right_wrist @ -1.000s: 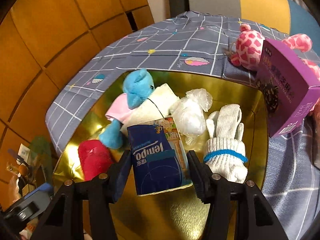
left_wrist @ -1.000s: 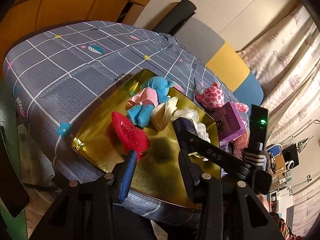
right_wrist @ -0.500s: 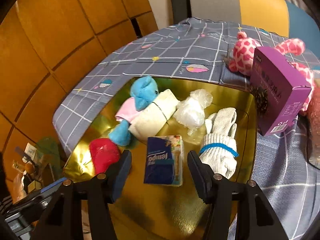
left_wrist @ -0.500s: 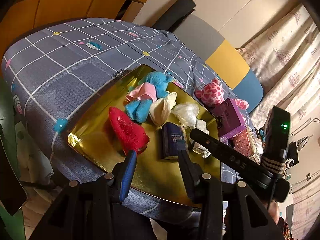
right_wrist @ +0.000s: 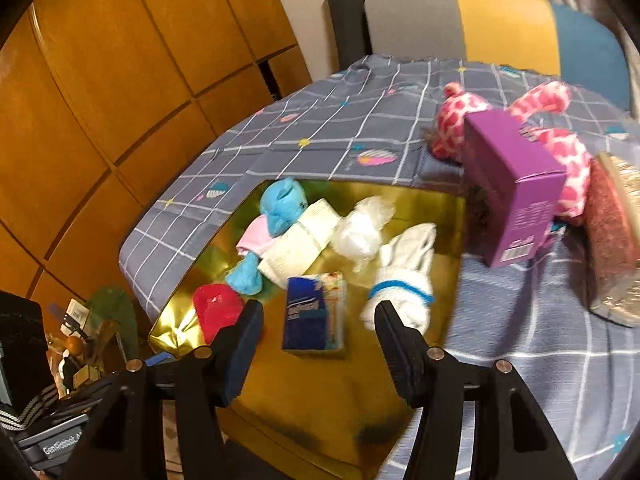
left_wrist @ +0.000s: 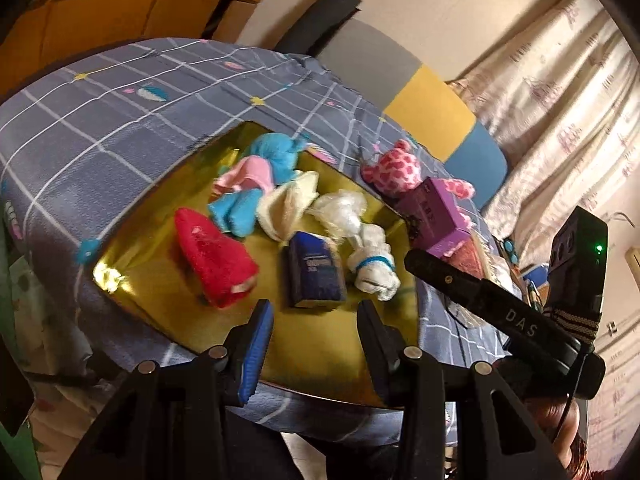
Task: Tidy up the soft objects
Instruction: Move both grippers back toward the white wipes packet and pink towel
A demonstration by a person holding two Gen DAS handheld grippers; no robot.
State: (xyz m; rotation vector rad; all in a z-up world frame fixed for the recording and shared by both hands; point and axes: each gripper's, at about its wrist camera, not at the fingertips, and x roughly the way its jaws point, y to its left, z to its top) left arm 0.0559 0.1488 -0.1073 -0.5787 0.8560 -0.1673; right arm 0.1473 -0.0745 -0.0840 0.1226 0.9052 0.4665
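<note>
A gold tray [left_wrist: 320, 344] [right_wrist: 320, 392] lies on the table with the grey checked cloth. In it are a blue plush toy [left_wrist: 276, 152] [right_wrist: 284, 204], a cream cloth roll [left_wrist: 286, 204] [right_wrist: 296, 244], a clear plastic bag [left_wrist: 340, 212] [right_wrist: 360, 232], white socks [left_wrist: 372, 264] [right_wrist: 404, 280], a red soft item [left_wrist: 212, 256] [right_wrist: 216, 312] and a blue tissue pack [left_wrist: 316, 276] [right_wrist: 314, 312]. My left gripper [left_wrist: 314, 320] and right gripper [right_wrist: 318, 320] are open and empty, hovering above the tray's near edge. The right gripper's body [left_wrist: 492, 316] shows in the left wrist view.
A pink spotted plush [left_wrist: 394, 168] [right_wrist: 460, 120] lies on the cloth beyond the tray, partly behind a purple box [left_wrist: 440, 216] [right_wrist: 516, 184]. A red wrapped pack [right_wrist: 612, 240] lies at the right. A multicoloured chair back [right_wrist: 480, 24] and wooden panels [right_wrist: 120, 80] stand behind.
The right gripper let go of the tissue pack, which now lies in the tray, and drew back and up. The left gripper also pulled back a little.
</note>
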